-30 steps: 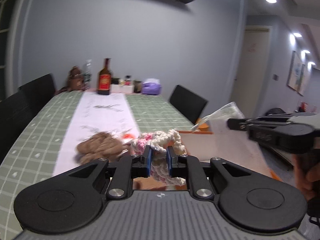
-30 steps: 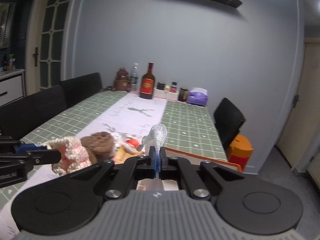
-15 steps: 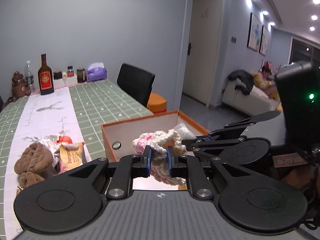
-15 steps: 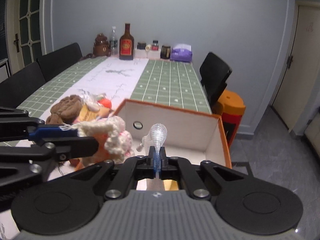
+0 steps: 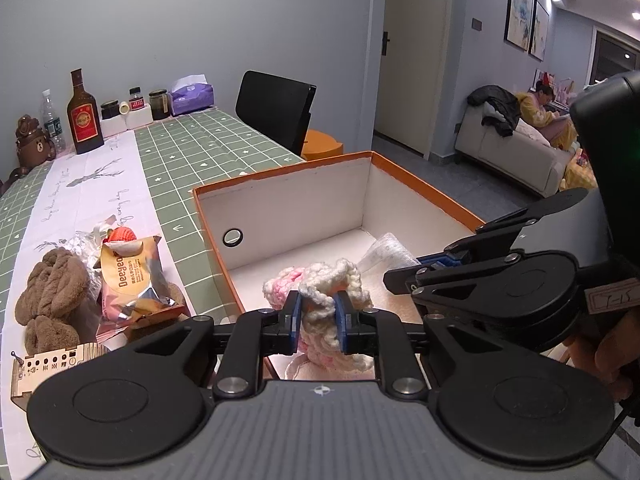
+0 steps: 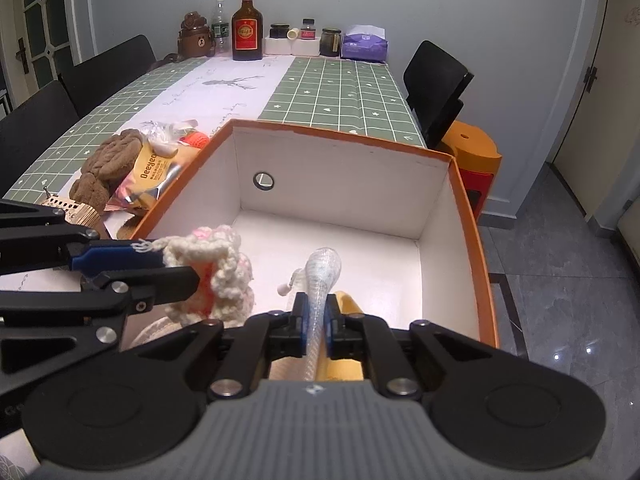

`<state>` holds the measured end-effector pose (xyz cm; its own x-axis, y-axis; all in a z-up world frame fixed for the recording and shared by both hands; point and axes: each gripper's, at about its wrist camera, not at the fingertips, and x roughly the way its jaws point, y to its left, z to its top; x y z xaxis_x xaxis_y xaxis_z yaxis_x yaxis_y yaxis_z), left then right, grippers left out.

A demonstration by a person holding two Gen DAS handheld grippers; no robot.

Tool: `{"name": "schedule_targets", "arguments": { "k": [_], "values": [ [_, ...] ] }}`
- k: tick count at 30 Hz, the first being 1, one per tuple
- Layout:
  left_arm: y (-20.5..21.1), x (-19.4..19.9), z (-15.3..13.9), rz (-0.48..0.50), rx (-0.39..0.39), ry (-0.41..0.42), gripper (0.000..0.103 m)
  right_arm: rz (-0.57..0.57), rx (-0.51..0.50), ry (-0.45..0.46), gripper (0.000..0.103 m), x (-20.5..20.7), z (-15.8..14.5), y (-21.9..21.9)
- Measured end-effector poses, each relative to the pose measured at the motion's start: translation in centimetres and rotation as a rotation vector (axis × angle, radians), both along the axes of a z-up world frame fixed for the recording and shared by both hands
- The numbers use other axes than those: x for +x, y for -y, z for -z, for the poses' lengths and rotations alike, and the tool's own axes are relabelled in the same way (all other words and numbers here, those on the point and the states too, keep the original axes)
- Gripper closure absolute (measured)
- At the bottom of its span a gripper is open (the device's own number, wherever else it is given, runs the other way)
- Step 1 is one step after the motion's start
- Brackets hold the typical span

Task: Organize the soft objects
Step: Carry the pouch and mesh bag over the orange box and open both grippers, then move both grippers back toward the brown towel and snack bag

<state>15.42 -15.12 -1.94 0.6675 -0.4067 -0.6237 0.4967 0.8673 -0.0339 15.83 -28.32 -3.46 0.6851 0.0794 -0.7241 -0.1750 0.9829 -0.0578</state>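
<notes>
A cream and pink crochet piece sits between the blue pads of my left gripper, just above the floor of the orange-rimmed white box. The jaws are opening, and the pads still touch the yarn. In the right wrist view the left gripper comes in from the left with the crochet piece. My right gripper holds a clear mesh bag upright over the same box. Its jaws are opening too, with the bag still between them. In the left wrist view the right gripper and the bag are at the right.
Left of the box lie a brown plush, a snack packet, a red knitted item and a wooden piece. Something yellow lies in the box. A bottle and jars stand at the far end; a black chair is on the right.
Both grippers have come down from above the table to inside the box, still carrying the crochet piece and the mesh bag. Both pairs of jaws stand slightly wider.
</notes>
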Motion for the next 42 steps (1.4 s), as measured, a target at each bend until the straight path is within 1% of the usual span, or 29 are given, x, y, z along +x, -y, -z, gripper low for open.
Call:
{"name": "schedule_targets", "arguments": {
  "k": [2, 3, 4, 6, 9, 11, 12, 14, 17, 19, 23, 25, 29, 35, 42],
  "values": [
    [-0.2, -0.3, -0.2, 0.002, -0.006, 0.011, 0.083, 0.001, -0.003, 0.004, 0.096, 0.0, -0.2, 0.0],
    [-0.2, -0.5, -0.5, 0.004, -0.008, 0.021, 0.083, 0.0, -0.008, 0.007, 0.093, -0.1, -0.3, 0.0],
    [-0.3, -0.6, -0.6, 0.006, -0.01, 0.027, 0.082, 0.0, -0.014, 0.01, 0.084, -0.1, -0.4, -0.1],
    [-0.5, -0.8, -0.9, 0.004, -0.02, 0.034, 0.079, 0.004, -0.027, 0.023, 0.072, -0.3, -0.6, -0.1],
    [-1.1, -1.2, -1.4, -0.002, -0.044, 0.044, 0.077, 0.004, -0.036, 0.038, 0.071, -0.7, -1.1, -0.2],
    [-1.5, -1.5, -1.9, -0.009, -0.056, 0.055, 0.076, 0.006, -0.034, 0.048, 0.069, -0.9, -1.5, -0.3],
    [-1.7, -1.7, -2.1, -0.014, -0.061, 0.064, 0.076, 0.007, -0.033, 0.055, 0.066, -1.1, -1.7, -0.3],
    [-2.1, -2.0, -2.6, -0.026, -0.069, 0.083, 0.075, 0.006, -0.028, 0.071, 0.065, -1.5, -2.2, -0.5],
    [-2.7, -2.8, -3.3, -0.047, -0.061, 0.126, 0.075, -0.005, -0.018, 0.098, 0.061, -2.2, -3.0, -1.2],
    [-3.1, -3.3, -3.6, -0.065, -0.047, 0.157, 0.075, -0.018, -0.014, 0.119, 0.055, -2.8, -3.5, -1.9],
    [-4.1, -3.9, -4.0, -0.109, -0.031, 0.193, 0.075, -0.048, -0.006, 0.161, 0.052, -3.8, -4.3, -3.5],
    [-4.8, -4.0, -4.0, -0.133, -0.032, 0.193, 0.076, -0.061, -0.001, 0.179, 0.05, -4.2, -4.7, -4.3],
    [-6.5, -3.8, -4.1, -0.174, -0.032, 0.187, 0.076, -0.092, 0.011, 0.199, 0.049, -4.6, -5.3, -5.8],
    [-8.7, -2.9, -4.1, -0.232, -0.034, 0.177, 0.076, -0.141, 0.032, 0.192, 0.049, -4.1, -5.1, -8.1],
    [-11.3, -1.3, -3.9, -0.296, -0.037, 0.15, 0.075, -0.19, 0.026, 0.178, 0.049, -2.3, -4.7, -10.6]
  ]
}}
